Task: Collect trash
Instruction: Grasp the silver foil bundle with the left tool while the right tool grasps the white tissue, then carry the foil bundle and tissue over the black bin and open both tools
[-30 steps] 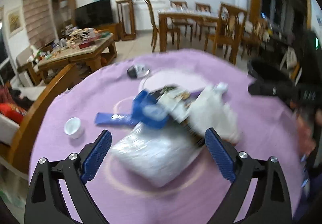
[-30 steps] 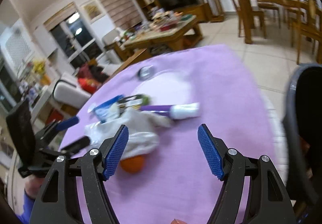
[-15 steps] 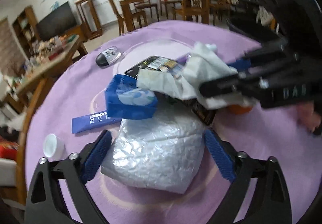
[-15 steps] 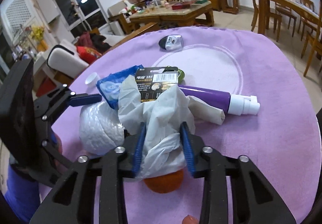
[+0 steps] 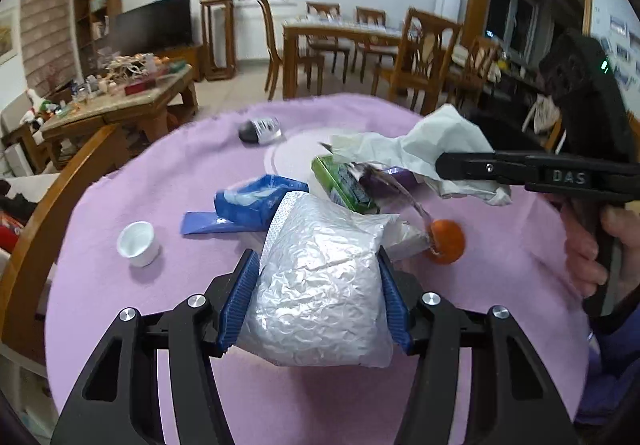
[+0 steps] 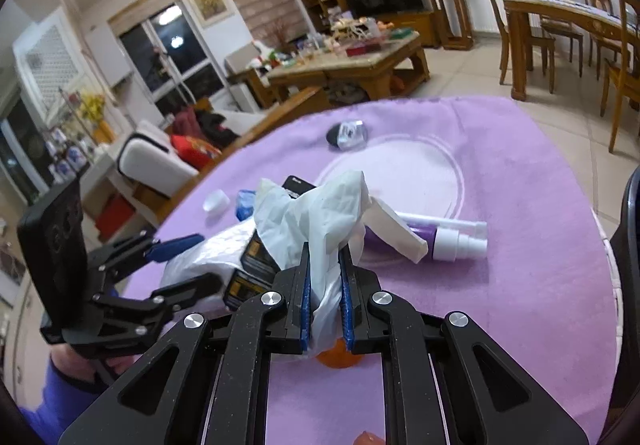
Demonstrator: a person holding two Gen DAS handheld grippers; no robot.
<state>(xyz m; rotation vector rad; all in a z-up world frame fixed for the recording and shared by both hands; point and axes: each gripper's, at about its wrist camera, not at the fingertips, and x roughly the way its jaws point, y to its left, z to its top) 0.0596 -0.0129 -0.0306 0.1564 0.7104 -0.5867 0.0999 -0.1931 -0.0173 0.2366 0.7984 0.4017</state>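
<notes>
A crinkled silver bag point(image 5: 320, 285) lies on the purple-clothed table point(image 5: 160, 173). My left gripper point(image 5: 316, 257) is closing on it, and both blue pads press its sides. My right gripper point(image 6: 325, 251) is closing too, its pads pinching a crumpled white tissue point(image 6: 316, 205). In the left wrist view the white tissue point(image 5: 420, 145) hangs lifted above the pile. Below it lie an orange point(image 5: 446, 241), a green packet point(image 5: 344, 185), a blue pack point(image 5: 256, 201) and a purple tube point(image 6: 424, 231).
A white cap point(image 5: 138, 243) and a blue sachet point(image 5: 204, 223) lie left of the pile, and a dark oval object point(image 5: 260, 131) lies at the far side. A wooden chair back point(image 5: 48, 213) curves along the table's left edge. A dark rim point(image 6: 628, 245) stands at the right.
Both grippers went from wide open to closed. The left one slid forward around the silver bag; the right one took the tissue and lifted it off the pile, uncovering the green packet.
</notes>
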